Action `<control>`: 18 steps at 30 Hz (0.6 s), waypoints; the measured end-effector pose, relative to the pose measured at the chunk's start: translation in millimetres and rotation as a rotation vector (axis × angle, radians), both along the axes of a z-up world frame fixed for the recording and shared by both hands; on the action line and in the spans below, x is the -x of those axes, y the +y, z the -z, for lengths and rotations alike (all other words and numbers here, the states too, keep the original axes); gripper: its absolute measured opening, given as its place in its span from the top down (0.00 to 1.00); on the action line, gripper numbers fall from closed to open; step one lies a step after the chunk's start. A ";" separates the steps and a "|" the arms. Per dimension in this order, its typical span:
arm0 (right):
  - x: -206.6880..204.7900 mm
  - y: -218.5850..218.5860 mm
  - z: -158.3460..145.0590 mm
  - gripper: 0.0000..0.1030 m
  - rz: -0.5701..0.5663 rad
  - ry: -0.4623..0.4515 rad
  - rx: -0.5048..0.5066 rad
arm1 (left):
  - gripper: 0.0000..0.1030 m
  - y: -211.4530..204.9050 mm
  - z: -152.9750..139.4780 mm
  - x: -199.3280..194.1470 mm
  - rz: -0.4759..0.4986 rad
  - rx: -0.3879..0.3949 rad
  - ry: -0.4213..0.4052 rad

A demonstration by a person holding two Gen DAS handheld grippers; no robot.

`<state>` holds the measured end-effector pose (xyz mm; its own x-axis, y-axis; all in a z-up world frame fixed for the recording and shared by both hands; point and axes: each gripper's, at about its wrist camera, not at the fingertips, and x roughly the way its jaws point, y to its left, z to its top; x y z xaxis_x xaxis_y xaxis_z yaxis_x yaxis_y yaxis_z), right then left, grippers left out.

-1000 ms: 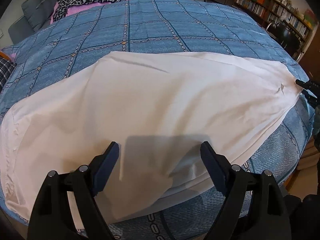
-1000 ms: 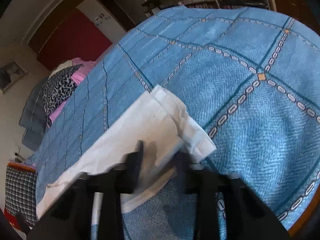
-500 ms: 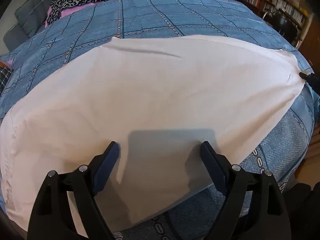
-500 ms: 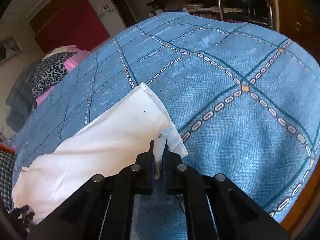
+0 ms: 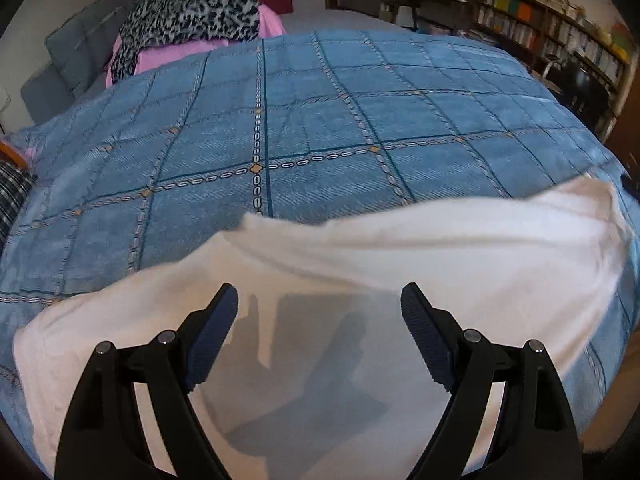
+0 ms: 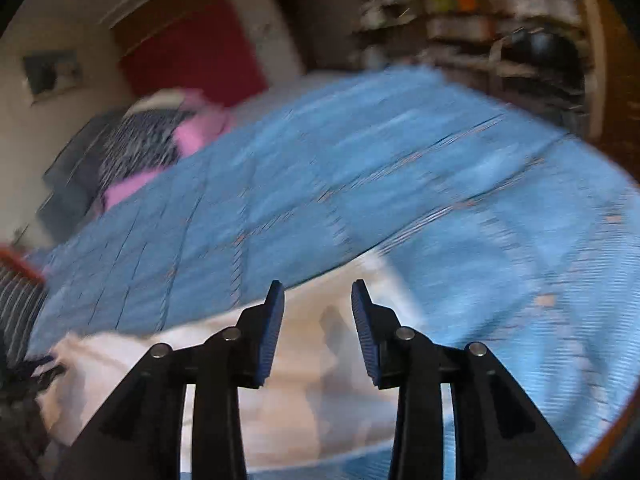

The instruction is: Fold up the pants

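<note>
The left gripper point(image 5: 316, 320) is held wide open and empty above the pants point(image 5: 400, 272); the right gripper point(image 6: 318, 320), jaws just opened, grips nothing. The pants lie folded on the bedspread point(image 5: 320, 120). A release seems finished; fresh grips are needed next.

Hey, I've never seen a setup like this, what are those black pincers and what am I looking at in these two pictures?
Those are two hand-held grippers, one in each of a person's hands, each with a camera looking along its jaws. One picture is from the left gripper, the other, blurry one from the right gripper. Both look down at white pants lying on a blue bedspread. The left jaws stand wide open, holding nothing. The right jaws have just been opening, and nothing is between them.
</note>
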<state>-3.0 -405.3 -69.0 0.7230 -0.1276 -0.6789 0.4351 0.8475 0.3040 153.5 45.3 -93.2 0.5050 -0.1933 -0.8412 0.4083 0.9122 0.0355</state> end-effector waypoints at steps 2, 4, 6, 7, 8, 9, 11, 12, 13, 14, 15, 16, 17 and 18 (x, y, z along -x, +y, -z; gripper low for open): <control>-19.8 3.7 16.7 0.65 -0.057 0.071 -0.030 | 0.18 0.4 11.9 -16.5 -0.036 -0.005 0.032; -37.0 3.0 32.8 0.66 -0.043 0.172 0.008 | 0.18 1.6 20.7 -25.6 -0.057 -0.011 0.048; -45.4 -6.3 40.2 0.70 -0.014 0.205 0.032 | 0.18 8.6 32.6 -32.2 -0.086 -0.019 0.066; -47.8 -13.6 42.2 0.73 0.001 0.216 0.034 | 0.16 13.2 37.7 -34.6 -0.101 -0.017 0.073; -50.5 -20.6 42.7 0.75 0.012 0.216 0.030 | 0.16 19.0 42.9 -38.3 -0.121 -0.004 0.084; -52.9 -22.9 42.9 0.75 0.019 0.220 0.040 | 0.16 22.3 45.0 -38.9 -0.128 0.013 0.090; -55.3 -27.7 48.9 0.79 0.030 0.235 0.059 | 0.16 22.2 46.4 -38.7 -0.129 0.011 0.077; -57.4 -32.0 52.0 0.79 0.032 0.238 0.055 | 0.16 21.2 46.8 -37.7 -0.127 0.002 0.071; -59.4 -32.5 54.2 0.79 0.028 0.240 0.053 | 0.16 20.2 47.6 -36.4 -0.126 -0.007 0.064; -59.4 -32.5 54.8 0.79 0.020 0.242 0.061 | 0.16 19.3 48.6 -35.5 -0.124 -0.012 0.057; -59.2 -31.9 53.9 0.79 0.017 0.242 0.066 | 0.16 19.2 48.7 -34.9 -0.125 -0.011 0.055; -58.2 -30.8 53.0 0.78 0.014 0.239 0.064 | 0.16 19.8 48.1 -34.9 -0.127 -0.009 0.054; -55.4 -31.6 51.2 0.76 0.013 0.222 0.051 | 0.16 20.6 47.3 -35.9 -0.129 -0.010 0.053; -54.5 -32.0 48.8 0.75 0.014 0.200 0.035 | 0.16 19.9 46.3 -36.2 -0.131 -0.012 0.052</control>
